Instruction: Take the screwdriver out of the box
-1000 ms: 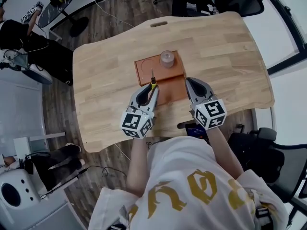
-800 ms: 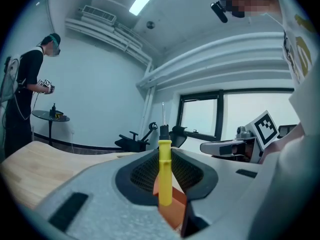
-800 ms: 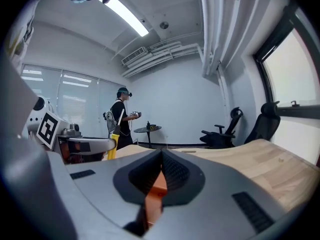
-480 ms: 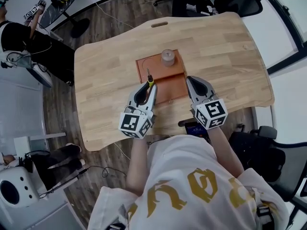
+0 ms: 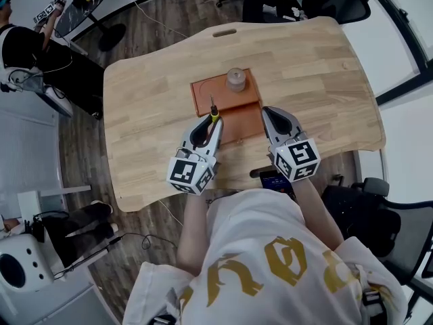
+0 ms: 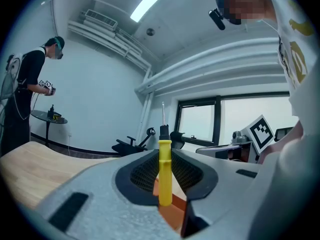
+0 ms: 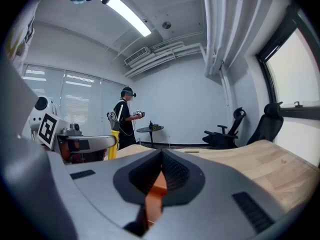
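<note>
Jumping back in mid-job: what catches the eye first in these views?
A yellow-handled screwdriver stands upright, clamped in the left gripper over the orange box at the middle of the wooden table. The right gripper appears to pinch the box's right edge. A grey cylinder sits at the box's far side.

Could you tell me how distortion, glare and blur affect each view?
Head view: sharp, table edges bowed. Left gripper view: heavy fisheye, dark corners, screwdriver crisp, mosaic patch top right. Right gripper view: same fisheye, ceiling light glaring, box shadowed between the jaws.
</note>
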Demonstrator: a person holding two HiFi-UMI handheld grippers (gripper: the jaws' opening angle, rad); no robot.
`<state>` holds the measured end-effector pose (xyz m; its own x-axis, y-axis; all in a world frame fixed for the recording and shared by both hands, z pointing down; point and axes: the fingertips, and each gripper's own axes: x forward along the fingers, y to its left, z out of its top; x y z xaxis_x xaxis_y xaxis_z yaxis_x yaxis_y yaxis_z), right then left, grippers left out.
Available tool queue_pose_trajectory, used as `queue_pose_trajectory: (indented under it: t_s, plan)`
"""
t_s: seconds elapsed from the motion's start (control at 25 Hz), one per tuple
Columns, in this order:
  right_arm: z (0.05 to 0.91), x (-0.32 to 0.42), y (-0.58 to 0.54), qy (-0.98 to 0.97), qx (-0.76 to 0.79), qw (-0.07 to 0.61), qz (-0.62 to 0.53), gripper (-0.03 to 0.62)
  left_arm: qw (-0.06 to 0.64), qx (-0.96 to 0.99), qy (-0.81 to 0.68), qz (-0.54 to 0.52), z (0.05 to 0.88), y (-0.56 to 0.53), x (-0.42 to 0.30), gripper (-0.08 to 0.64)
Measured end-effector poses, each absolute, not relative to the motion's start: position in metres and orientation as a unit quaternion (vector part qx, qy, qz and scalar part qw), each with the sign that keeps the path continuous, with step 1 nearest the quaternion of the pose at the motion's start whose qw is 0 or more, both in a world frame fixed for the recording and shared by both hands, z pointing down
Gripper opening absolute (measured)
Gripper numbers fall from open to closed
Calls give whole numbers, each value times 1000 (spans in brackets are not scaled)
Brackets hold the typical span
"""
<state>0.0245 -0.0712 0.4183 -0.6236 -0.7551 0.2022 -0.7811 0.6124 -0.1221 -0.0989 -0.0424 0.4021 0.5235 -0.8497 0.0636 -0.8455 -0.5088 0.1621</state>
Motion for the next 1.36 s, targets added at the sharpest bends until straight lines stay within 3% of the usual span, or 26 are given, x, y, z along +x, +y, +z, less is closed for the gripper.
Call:
queue_pose_trajectory:
  t_s: [1.36]
  plan:
    - [432,35,-78,-889,438,81,110,11,101,874,-476,15,421,-49,-92,75]
